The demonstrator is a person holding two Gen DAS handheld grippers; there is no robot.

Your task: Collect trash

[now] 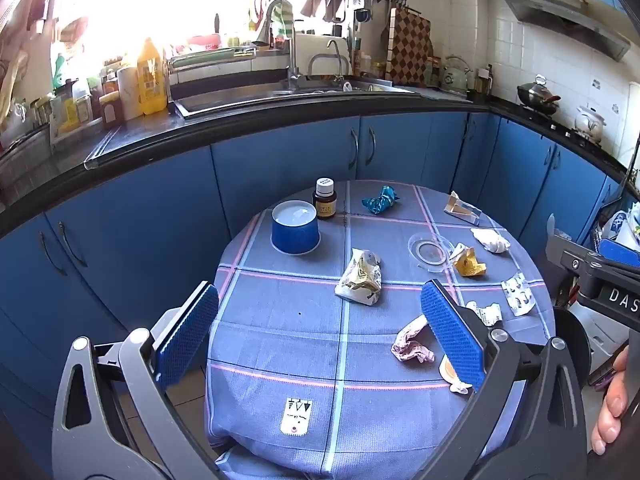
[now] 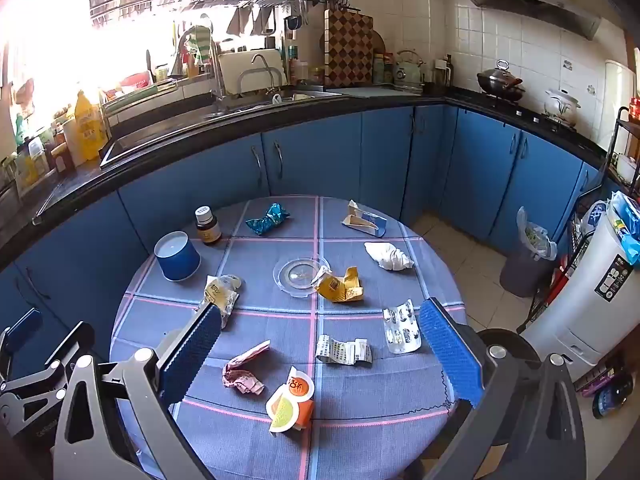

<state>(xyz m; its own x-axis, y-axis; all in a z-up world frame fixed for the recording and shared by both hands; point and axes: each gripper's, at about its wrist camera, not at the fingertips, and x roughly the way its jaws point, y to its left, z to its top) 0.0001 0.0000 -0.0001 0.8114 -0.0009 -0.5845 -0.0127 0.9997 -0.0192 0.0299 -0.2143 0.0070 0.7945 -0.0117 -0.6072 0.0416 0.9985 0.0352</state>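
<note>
Trash lies scattered on the bench (image 2: 280, 440) ahead of your fingers: a pink crumpled wrapper (image 2: 243, 372) and an orange packet (image 2: 292, 398) sit between your right gripper's (image 2: 320, 354) fingers, which stand wide apart, holding nothing. Your left gripper (image 1: 320, 328) is also spread wide and empty, with a crumpled white-yellow bag (image 1: 360, 278) just beyond its fingertips. A blue cup (image 1: 295, 227) stands farther off left.

Blue cabinets (image 2: 312, 152), white-tiled wall (image 2: 500, 44), glaring sunlit window (image 1: 120, 0).
</note>
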